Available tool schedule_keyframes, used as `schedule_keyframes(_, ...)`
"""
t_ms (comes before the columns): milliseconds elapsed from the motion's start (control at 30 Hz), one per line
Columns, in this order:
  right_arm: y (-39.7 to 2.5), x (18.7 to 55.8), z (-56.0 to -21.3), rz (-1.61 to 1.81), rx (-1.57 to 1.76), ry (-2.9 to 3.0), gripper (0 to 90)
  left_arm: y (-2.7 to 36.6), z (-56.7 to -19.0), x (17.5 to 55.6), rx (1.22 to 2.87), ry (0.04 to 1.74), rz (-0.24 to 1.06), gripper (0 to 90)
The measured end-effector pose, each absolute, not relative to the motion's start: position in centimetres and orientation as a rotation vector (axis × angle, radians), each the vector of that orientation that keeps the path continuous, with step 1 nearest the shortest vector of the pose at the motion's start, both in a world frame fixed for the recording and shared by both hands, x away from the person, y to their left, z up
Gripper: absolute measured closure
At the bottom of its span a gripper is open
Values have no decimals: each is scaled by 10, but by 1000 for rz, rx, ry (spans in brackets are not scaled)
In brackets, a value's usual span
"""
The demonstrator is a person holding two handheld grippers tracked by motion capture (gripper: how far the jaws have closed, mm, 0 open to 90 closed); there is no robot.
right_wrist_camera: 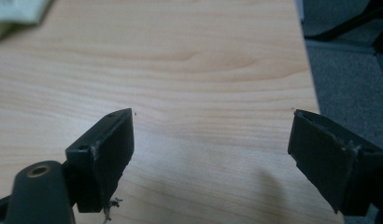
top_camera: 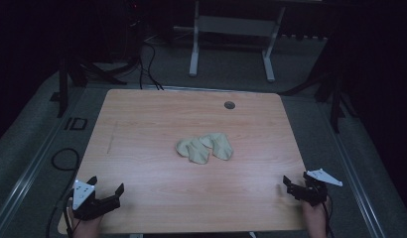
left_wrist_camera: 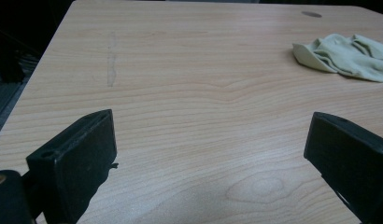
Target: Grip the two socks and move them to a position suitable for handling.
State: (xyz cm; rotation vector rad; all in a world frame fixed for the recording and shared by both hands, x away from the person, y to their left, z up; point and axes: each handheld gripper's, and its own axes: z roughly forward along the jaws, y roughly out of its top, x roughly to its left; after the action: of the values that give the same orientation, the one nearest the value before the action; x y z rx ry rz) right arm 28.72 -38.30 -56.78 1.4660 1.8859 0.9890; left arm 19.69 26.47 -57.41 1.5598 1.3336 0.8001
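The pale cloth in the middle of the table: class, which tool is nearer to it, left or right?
Right, narrowly. The right tool sits at the table's near right edge; the left tool sits at the near left corner, slightly farther from the pale cloth. Both are open and well apart from it.

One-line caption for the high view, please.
Both open grippers, left gripper and right gripper, wait at the wooden table's near corners; pale socks lie mid-table.

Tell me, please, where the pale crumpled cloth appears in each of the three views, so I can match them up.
High view: the pale cloth lies near the middle of the wooden table.
Left gripper view: the cloth sits at the upper right, beyond the open tool.
Right gripper view: a corner of it shows at the top left edge.
Shared landmark: the table's wood grain.
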Motion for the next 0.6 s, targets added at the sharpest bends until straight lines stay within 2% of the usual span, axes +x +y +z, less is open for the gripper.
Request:
schedule_keyframes(433, -355, 315, -548, 895, 1380, 2216, 142, 259, -573, 194, 1567, 1319, 798, 23)
schedule_keyframes(600, -332, 330, -539, 888, 1337, 2324, 137, 260, -573, 194, 1560, 1324, 789, 23)
